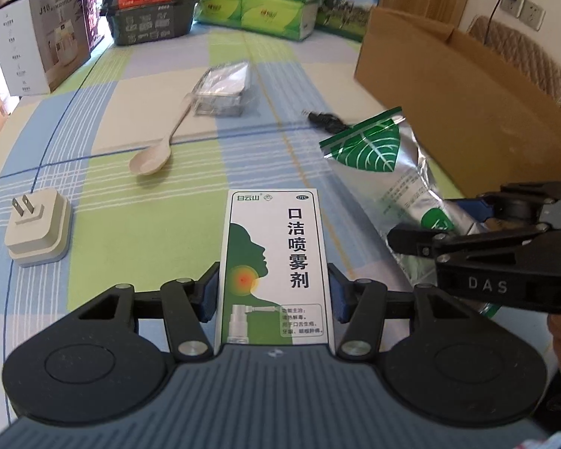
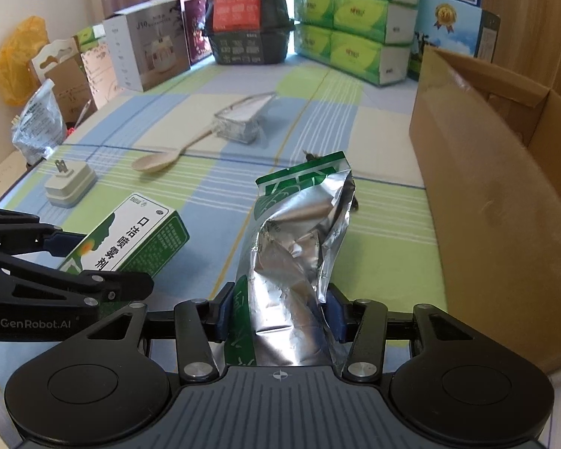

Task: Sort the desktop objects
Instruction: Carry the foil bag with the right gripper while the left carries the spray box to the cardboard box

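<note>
Checked cloth is covering the surface (image 2: 243, 86), and I am holding one item in each tool above its near edge.

My left tool (image 1: 275, 293) is closed on the white-and-green spray box (image 1: 275, 258), pads pressing its long sides; my right tool (image 2: 276, 316) is closed on the crinkled foil pouch (image 2: 299, 247), which is standing up out of the jaws. Left lying are the spoon (image 1: 155, 151), foil tray (image 1: 222, 88) and plug adapter (image 1: 37, 230) toward the left edge, and a black cable (image 1: 327, 119) just behind the pouch. I am judging the open cardboard box (image 2: 505, 202) at the right edge to be the drop spot. To do it well, I would carry the pouch over the wall first, keeping the left tool clear, and only release once fully inside.
</note>
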